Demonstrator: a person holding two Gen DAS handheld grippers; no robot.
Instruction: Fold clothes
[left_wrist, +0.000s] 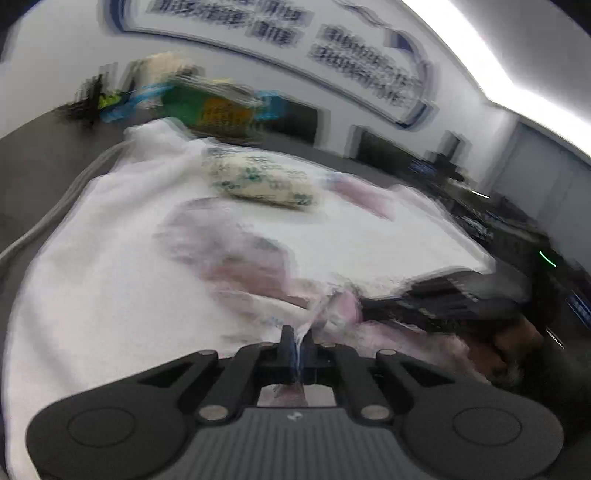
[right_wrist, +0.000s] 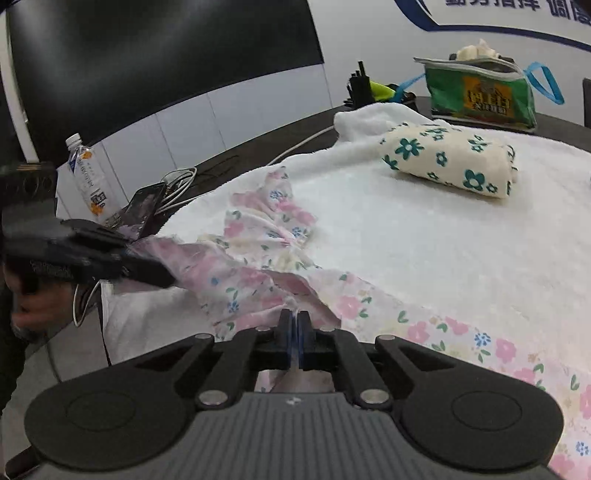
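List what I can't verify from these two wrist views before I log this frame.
- Left wrist view: motion blur smears the pink floral garment and the wall lettering; its print and the text are unreadable.
- Right wrist view: the garment's full extent is cut off by the lower right edge and hidden by the right gripper body.
- Right wrist view: the bottle label is too small to read.

Pretty standard office room: white wall (right_wrist: 258, 96) with a big dark panel (right_wrist: 155, 48) up top, probably a screen but hard to say. Blue lettering (left_wrist: 369, 62) curves across the far wall, too blurry to read. Bright ceiling light strip (left_wrist: 491, 70) overhead, and the desk (right_wrist: 258, 147) itself is dark grey.
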